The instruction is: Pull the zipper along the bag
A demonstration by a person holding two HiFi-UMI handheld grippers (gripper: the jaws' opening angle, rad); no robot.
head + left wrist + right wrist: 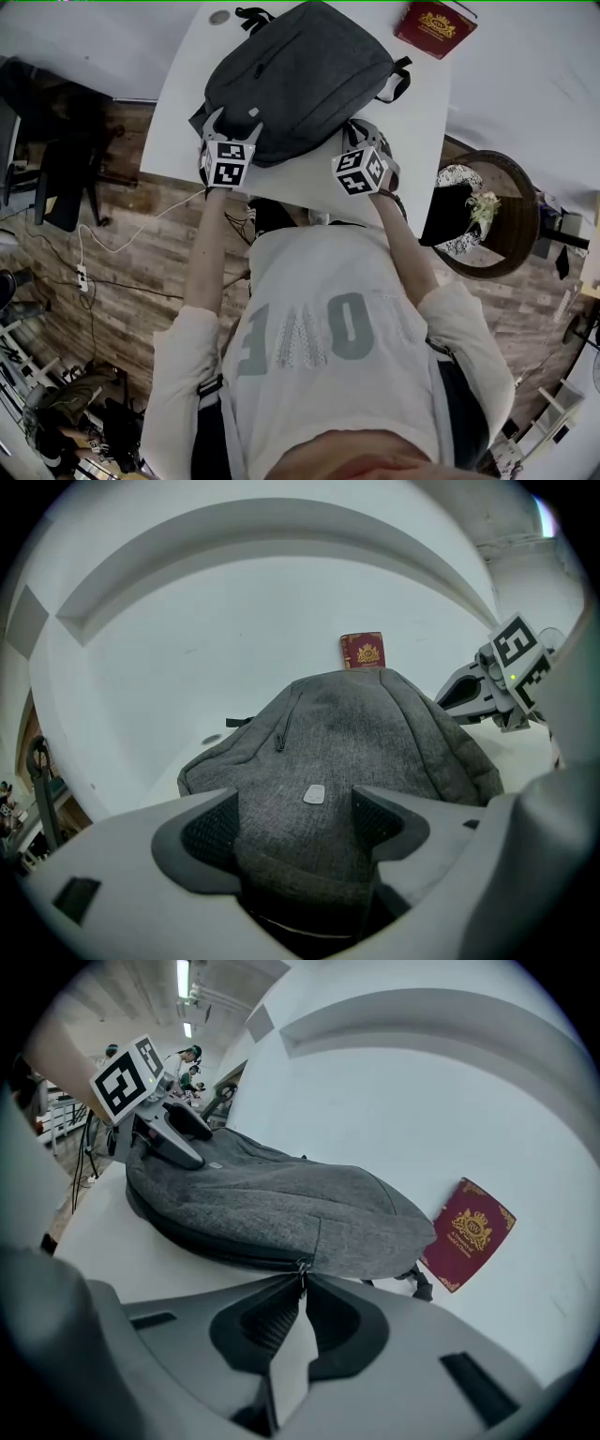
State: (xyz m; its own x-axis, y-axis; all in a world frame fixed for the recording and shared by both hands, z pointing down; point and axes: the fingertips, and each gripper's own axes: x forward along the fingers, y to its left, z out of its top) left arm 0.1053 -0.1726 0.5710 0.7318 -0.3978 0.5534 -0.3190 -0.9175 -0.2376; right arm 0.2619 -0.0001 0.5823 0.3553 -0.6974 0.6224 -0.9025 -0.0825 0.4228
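A grey fabric backpack (300,75) lies flat on the white table (417,122). My left gripper (232,124) is at the bag's near left edge. In the left gripper view it (292,832) is shut on a bunched fold of the bag (366,733). My right gripper (362,133) is at the bag's near right edge. In the right gripper view its jaws (302,1290) stand almost together, shut on the small metal zipper pull (302,1269) where the dark zipper line (216,1249) runs along the bag's side (272,1199).
A red booklet with a gold crest (434,26) lies on the table beyond the bag's far right corner, close to a black strap (398,80). A small round cap (219,17) sits at the table's far left. A round wicker stand (502,220) stands to the right on the floor.
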